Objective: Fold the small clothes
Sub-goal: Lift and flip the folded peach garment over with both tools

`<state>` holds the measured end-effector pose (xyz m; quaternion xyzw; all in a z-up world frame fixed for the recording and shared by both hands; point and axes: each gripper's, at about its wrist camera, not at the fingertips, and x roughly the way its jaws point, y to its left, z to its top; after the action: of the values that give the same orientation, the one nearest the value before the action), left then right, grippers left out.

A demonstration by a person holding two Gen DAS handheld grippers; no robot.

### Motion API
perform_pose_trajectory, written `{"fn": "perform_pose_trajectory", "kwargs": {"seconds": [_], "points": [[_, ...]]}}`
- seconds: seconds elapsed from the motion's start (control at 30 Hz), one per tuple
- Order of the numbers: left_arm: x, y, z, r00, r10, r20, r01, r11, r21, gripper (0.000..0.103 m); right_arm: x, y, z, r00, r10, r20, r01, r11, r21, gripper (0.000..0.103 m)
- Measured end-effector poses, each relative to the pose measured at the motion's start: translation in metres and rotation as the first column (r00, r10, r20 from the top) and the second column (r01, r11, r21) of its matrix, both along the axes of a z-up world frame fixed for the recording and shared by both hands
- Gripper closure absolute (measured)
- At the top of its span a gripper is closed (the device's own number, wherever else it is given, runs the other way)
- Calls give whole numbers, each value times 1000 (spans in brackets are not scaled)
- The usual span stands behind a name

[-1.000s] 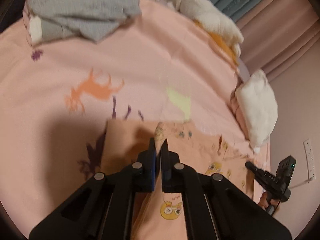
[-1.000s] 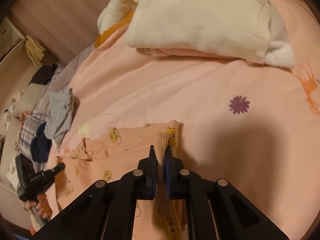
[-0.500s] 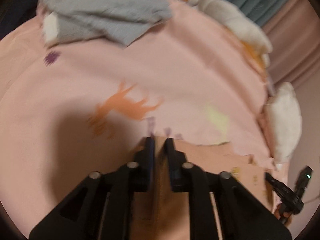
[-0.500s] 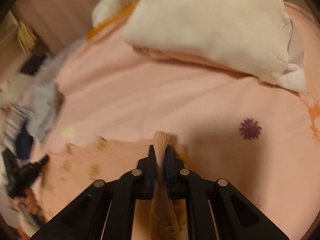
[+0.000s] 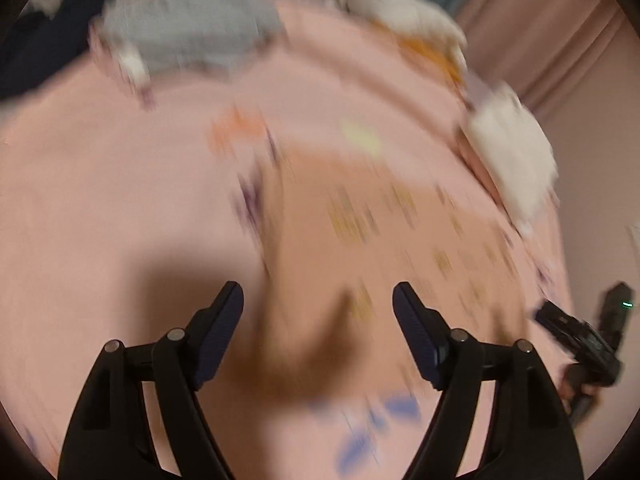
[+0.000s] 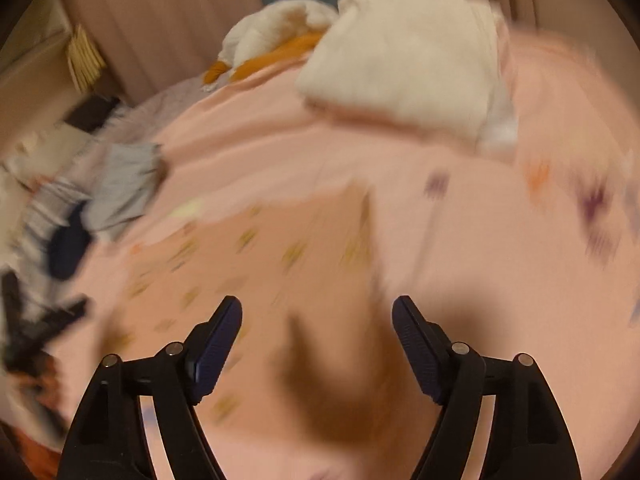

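Note:
A small peach garment with a yellow cartoon print (image 5: 360, 240) lies flat on the pink bedspread (image 5: 120, 200); both views are motion-blurred. My left gripper (image 5: 318, 304) is open and empty, above the garment's near left part. In the right wrist view the same garment (image 6: 256, 264) lies spread, and my right gripper (image 6: 316, 316) is open and empty above its near right part. The right gripper also shows at the left wrist view's right edge (image 5: 580, 340).
A grey garment (image 5: 192, 32) lies at the far left of the bed. A folded white pile (image 6: 404, 68) and a white-and-orange plush (image 6: 276, 44) lie at the far side. A heap of mixed clothes (image 6: 64, 208) sits to the left. Curtains hang behind.
Both grippers held a pinch of the peach garment's edge; now both have opened, let it go and pulled back. The garment lies flat.

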<state>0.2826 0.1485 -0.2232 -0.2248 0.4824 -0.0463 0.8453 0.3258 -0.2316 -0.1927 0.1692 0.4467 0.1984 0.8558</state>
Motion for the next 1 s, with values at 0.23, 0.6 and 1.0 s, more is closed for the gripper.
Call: {"fn": "perform_pose_trajectory", "kwargs": {"seconds": [0.23,0.6,1.0], "points": [[-57,-27,-41,990,-44,-134,5,961,-276,25,-69,-9,-38,983,-29,-180,61,983,175,18],[-2,-20,-57,983,173,-52,-178,874,-453,27,-8,9,-78,949,-78,-304,231,830,508,18],[27,-26,-57,950,311,-28,-308,918,-249,87,24,21,-89,956,-181,-233,264,877,402,92]]}}
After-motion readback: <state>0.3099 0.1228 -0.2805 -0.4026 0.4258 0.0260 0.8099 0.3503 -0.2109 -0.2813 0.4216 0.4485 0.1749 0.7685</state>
